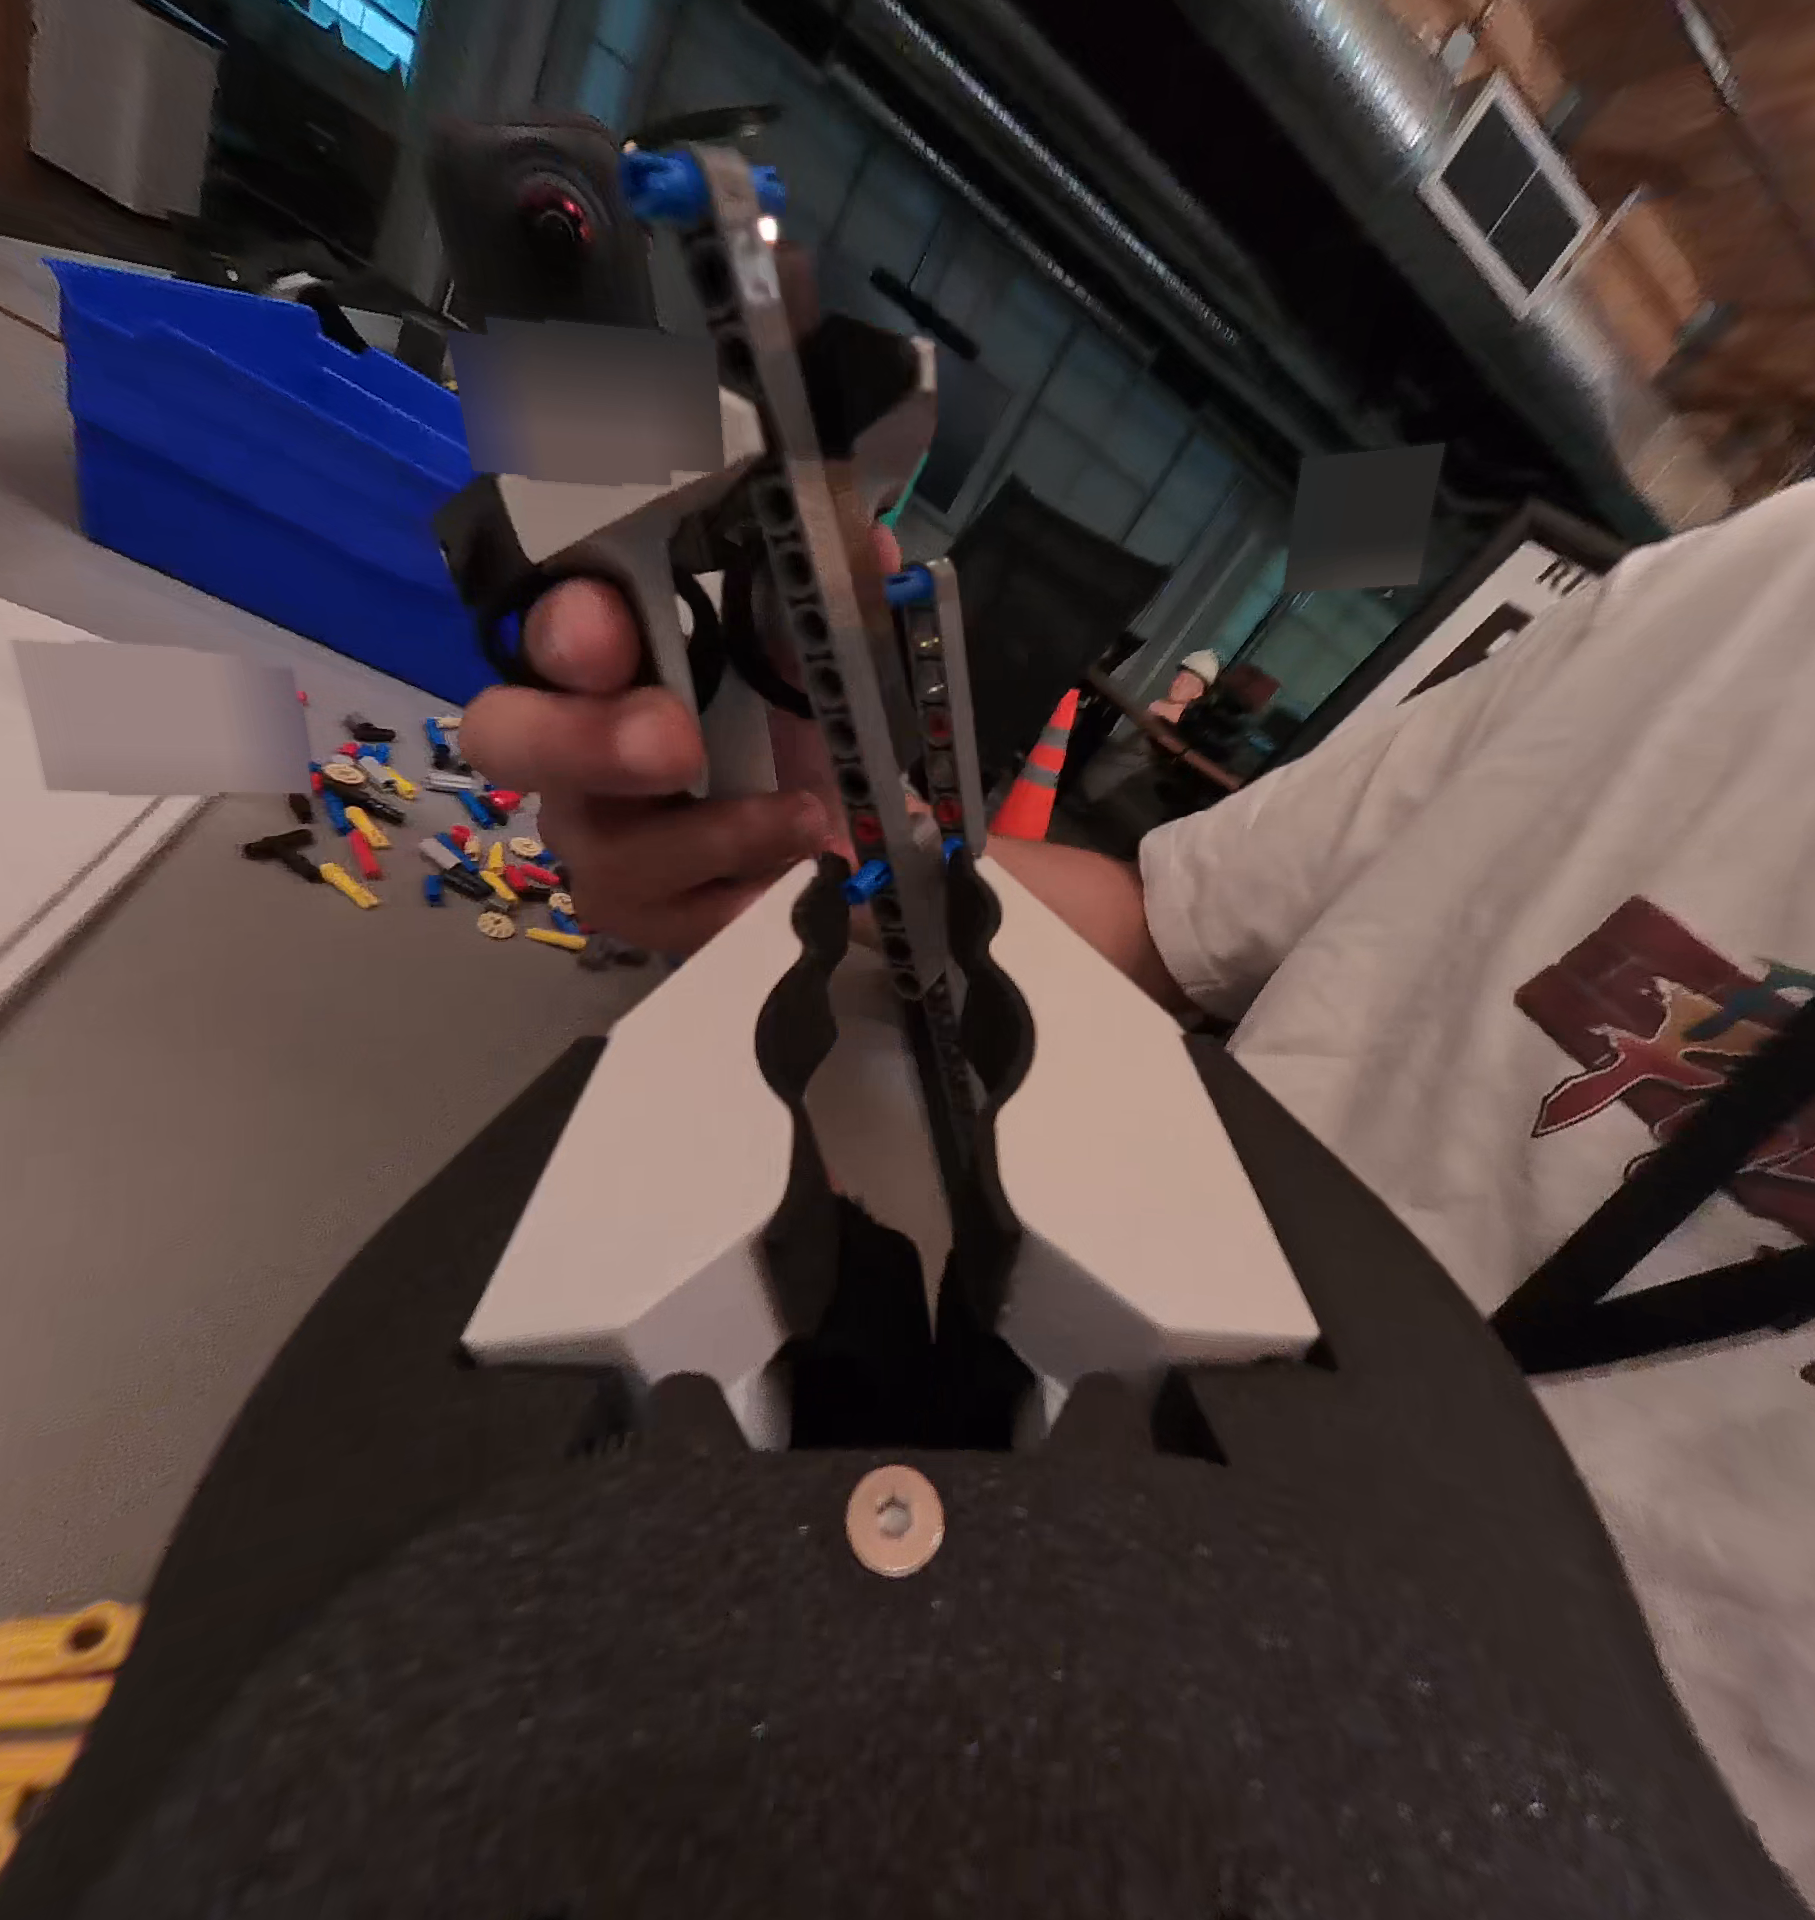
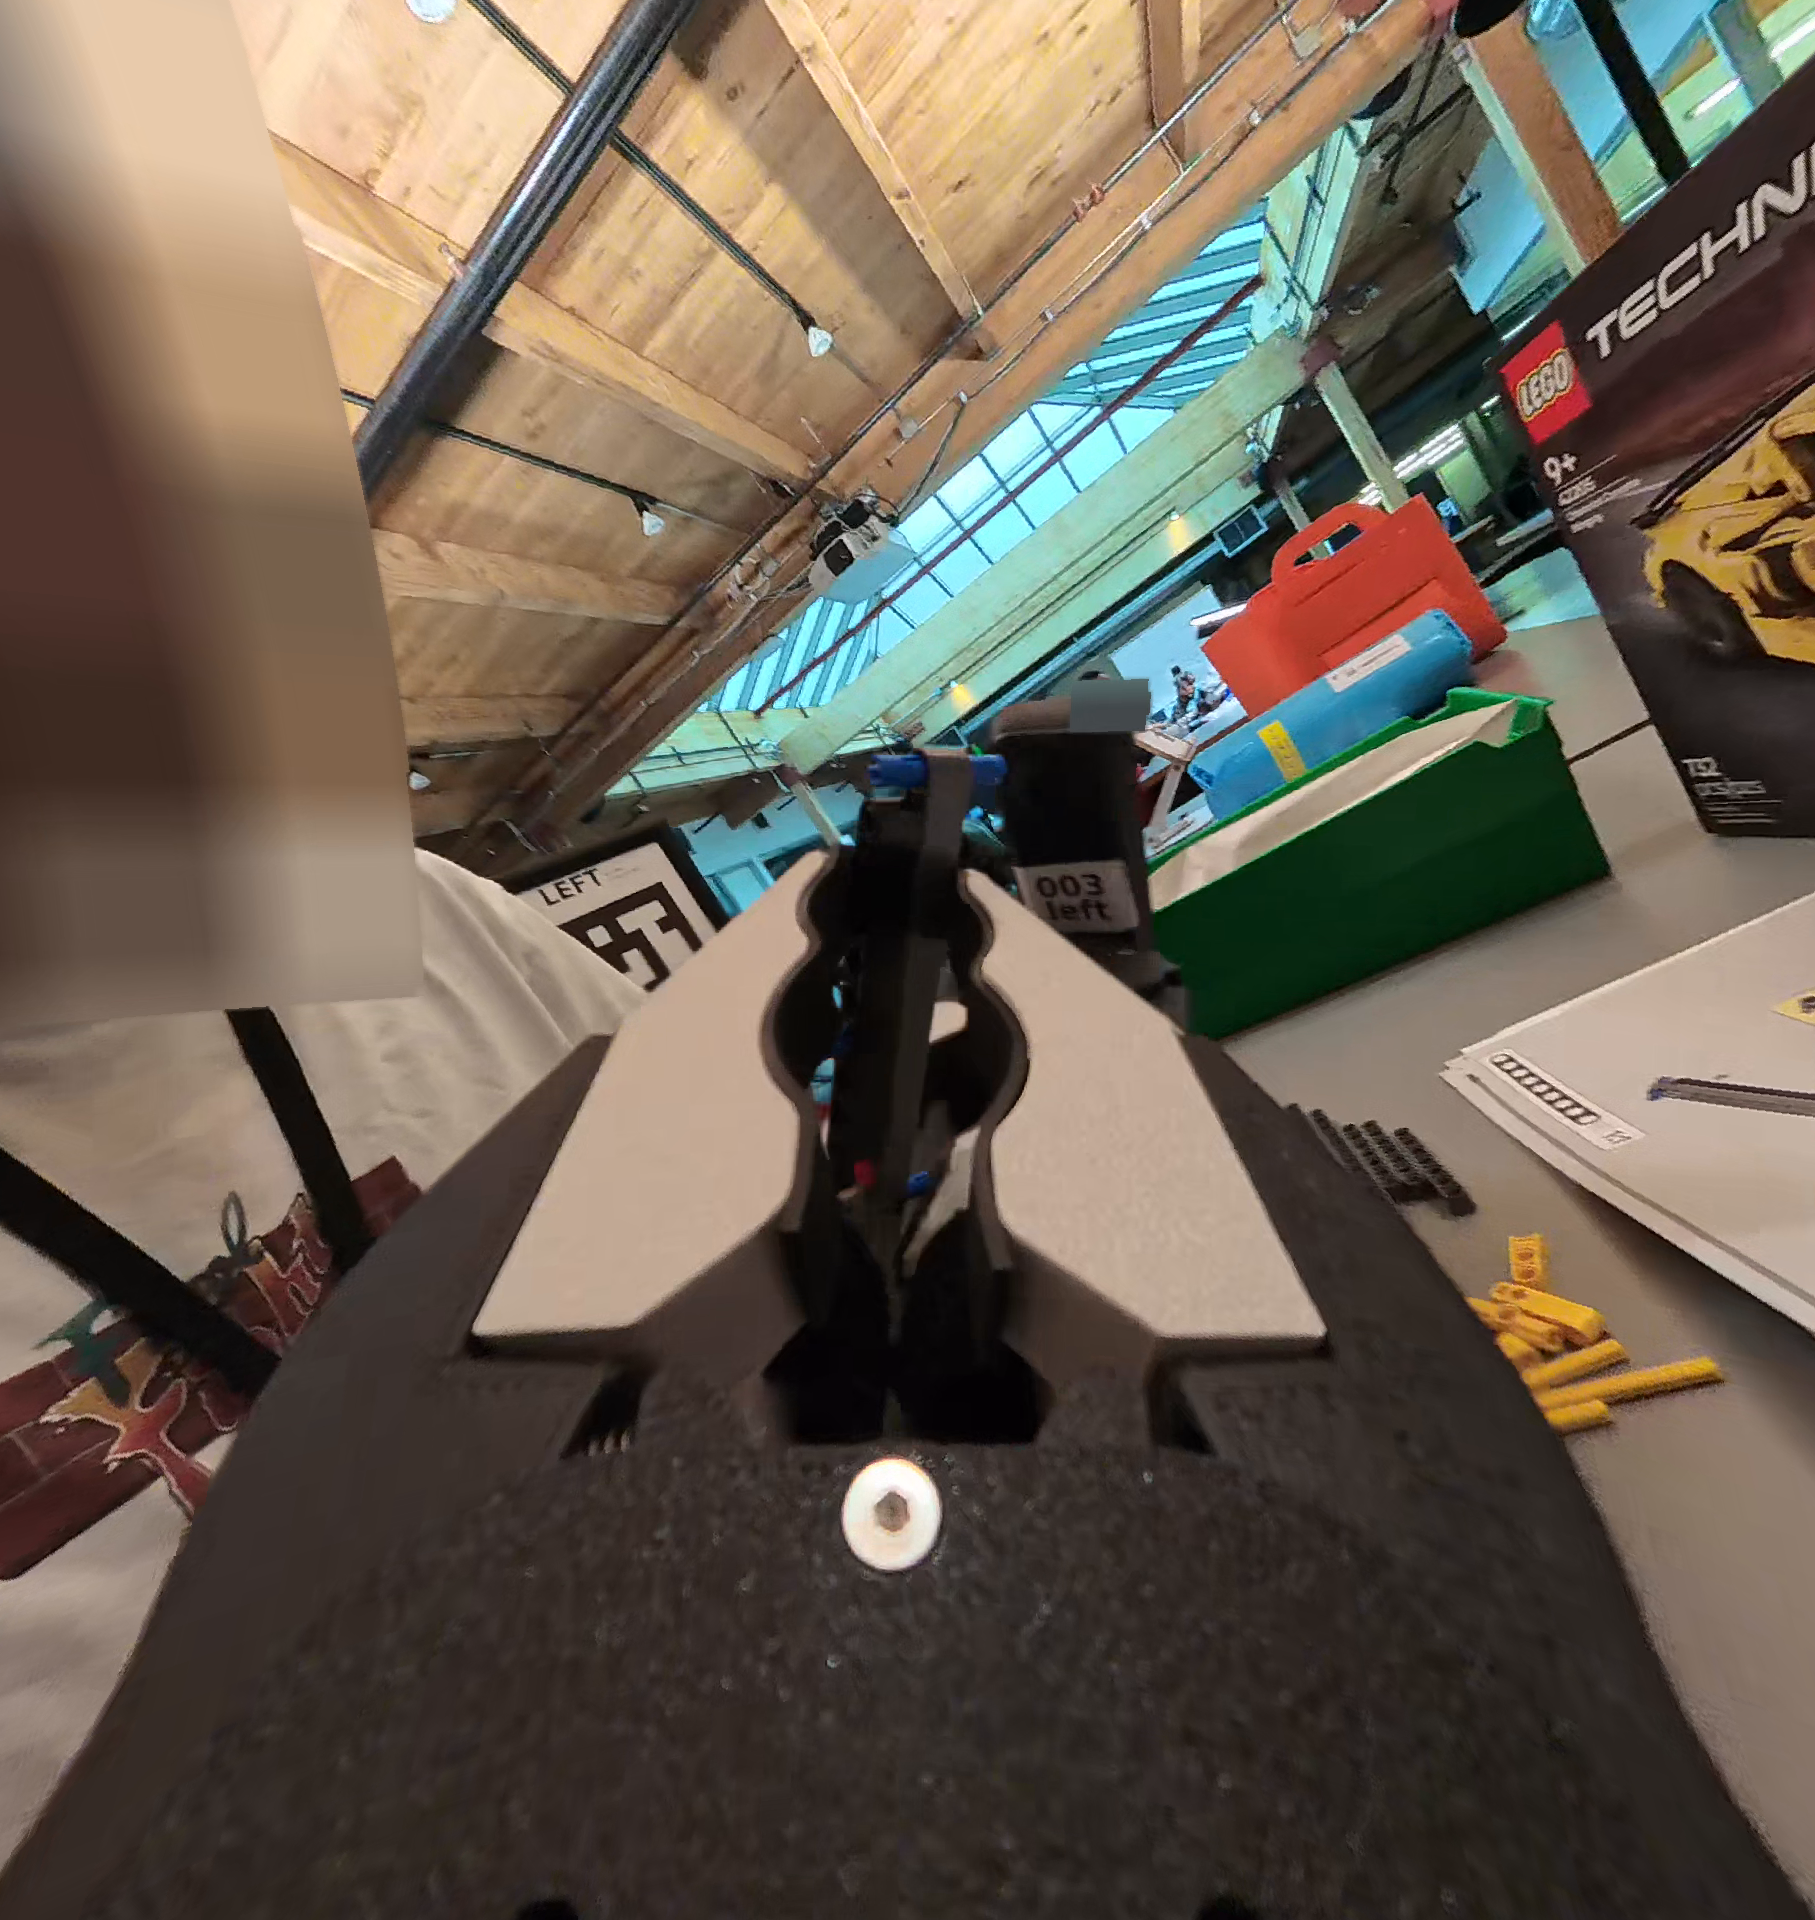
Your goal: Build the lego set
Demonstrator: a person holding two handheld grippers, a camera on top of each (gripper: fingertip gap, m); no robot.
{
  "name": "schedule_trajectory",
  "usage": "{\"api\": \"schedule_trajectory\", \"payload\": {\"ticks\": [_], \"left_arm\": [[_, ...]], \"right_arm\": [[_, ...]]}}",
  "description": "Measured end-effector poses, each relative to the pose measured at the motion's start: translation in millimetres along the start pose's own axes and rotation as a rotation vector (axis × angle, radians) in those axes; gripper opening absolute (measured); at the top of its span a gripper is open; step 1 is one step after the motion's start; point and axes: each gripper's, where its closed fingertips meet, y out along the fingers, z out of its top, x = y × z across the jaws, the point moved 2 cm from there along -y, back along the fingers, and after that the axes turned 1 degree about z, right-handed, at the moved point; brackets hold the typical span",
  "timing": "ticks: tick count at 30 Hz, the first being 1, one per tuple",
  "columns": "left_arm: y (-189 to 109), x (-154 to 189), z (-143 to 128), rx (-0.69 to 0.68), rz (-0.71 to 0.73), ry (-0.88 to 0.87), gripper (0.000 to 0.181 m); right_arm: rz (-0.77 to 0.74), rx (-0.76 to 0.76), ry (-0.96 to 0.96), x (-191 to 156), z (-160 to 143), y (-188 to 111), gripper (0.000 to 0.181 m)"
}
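Here, both grippers, left gripper [image 1: 898, 914] and right gripper [image 2: 892, 935], jaws pinched on one grey beam assembly [image 1: 830, 582] raised above the table [image 1: 207, 1091]: risk of twist, blue pins [image 1: 867, 881] popping loose, beams separating under opposed pull.

Grey worktop [image 2: 1661, 1558]. On it: green bin [image 2: 1402, 883], set box [image 2: 1734, 520], instruction sheets [image 2: 1713, 1143], yellow pieces [image 2: 1568, 1351], black beams [image 2: 1391, 1153]. Blue bin [image 1: 259, 468] and loose small parts [image 1: 446, 831] too.
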Motion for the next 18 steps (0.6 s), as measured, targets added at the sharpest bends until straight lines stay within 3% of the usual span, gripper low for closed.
{"api": "schedule_trajectory", "payload": {"ticks": [4,6,12,15,18], "left_arm": [[-5,-3,11,0.107,-0.044,-0.093,0.006],[-12,-14,17,0.149,0.038,-0.084,0.006],[-38,-35,30,0.287,0.157,-0.103,0.006],[-30,-32,22,0.257,0.124,-0.127,0.006],[-25,-31,20,0.260,0.099,-0.163,0.006]], "right_arm": [[-0.166,0.079,-0.073,14,15,-11,0.031],[-0.270,0.049,-0.116,15,19,-23,0.046],[-0.406,-0.168,-0.149,13,-37,-30,0.029],[-0.425,-0.103,-0.156,14,-41,-25,0.023],[-0.432,-0.145,-0.142,18,-45,-27,0.007]]}}
